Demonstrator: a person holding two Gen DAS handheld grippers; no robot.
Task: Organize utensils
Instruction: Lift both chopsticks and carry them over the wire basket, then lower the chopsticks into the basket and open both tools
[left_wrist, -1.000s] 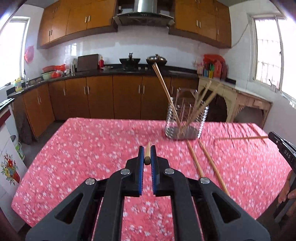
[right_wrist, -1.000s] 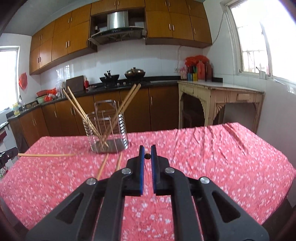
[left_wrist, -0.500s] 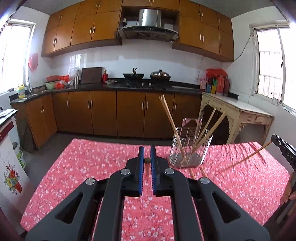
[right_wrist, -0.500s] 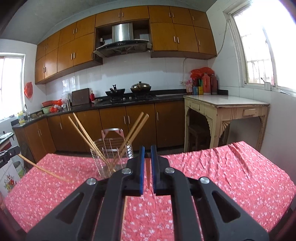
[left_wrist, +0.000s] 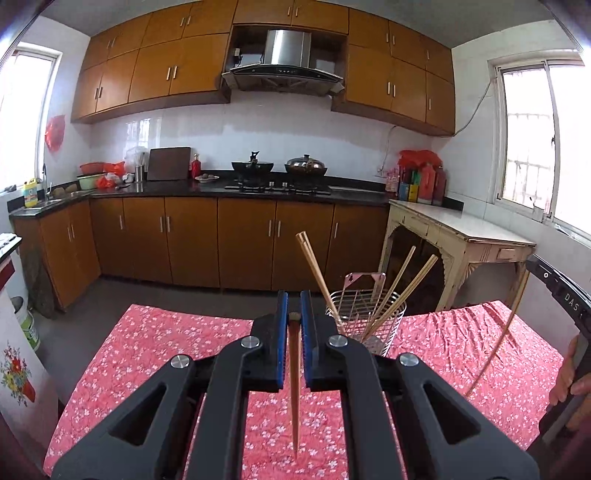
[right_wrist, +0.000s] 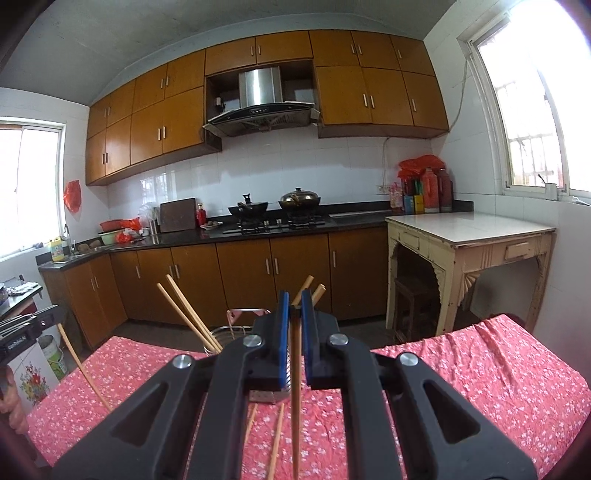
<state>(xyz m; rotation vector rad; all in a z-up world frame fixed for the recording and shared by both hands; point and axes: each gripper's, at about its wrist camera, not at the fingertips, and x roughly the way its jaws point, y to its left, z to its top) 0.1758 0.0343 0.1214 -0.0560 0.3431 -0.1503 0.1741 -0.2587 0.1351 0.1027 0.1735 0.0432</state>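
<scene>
My left gripper (left_wrist: 294, 317) is shut on a wooden chopstick (left_wrist: 294, 384) that hangs tip down above the red floral tablecloth (left_wrist: 155, 354). My right gripper (right_wrist: 294, 314) is shut on another chopstick (right_wrist: 295, 406), also hanging tip down. A wire utensil holder (left_wrist: 365, 317) with several chopsticks stands just right of the left gripper; in the right wrist view the holder (right_wrist: 229, 332) sits behind the fingers. Two loose chopsticks (right_wrist: 275, 439) lie on the cloth in front of it. The right gripper and its chopstick (left_wrist: 498, 339) show at the right edge of the left wrist view.
The table stands in a kitchen with brown cabinets (left_wrist: 243, 243) and a stove counter behind. A cream side table (right_wrist: 469, 236) stands at the right wall. A white appliance with flower print (left_wrist: 14, 373) stands left of the table.
Both grippers have risen and tilted up, so each held chopstick has swung from pointing sideways to hanging tip down. The holder now sits lower in both views.
</scene>
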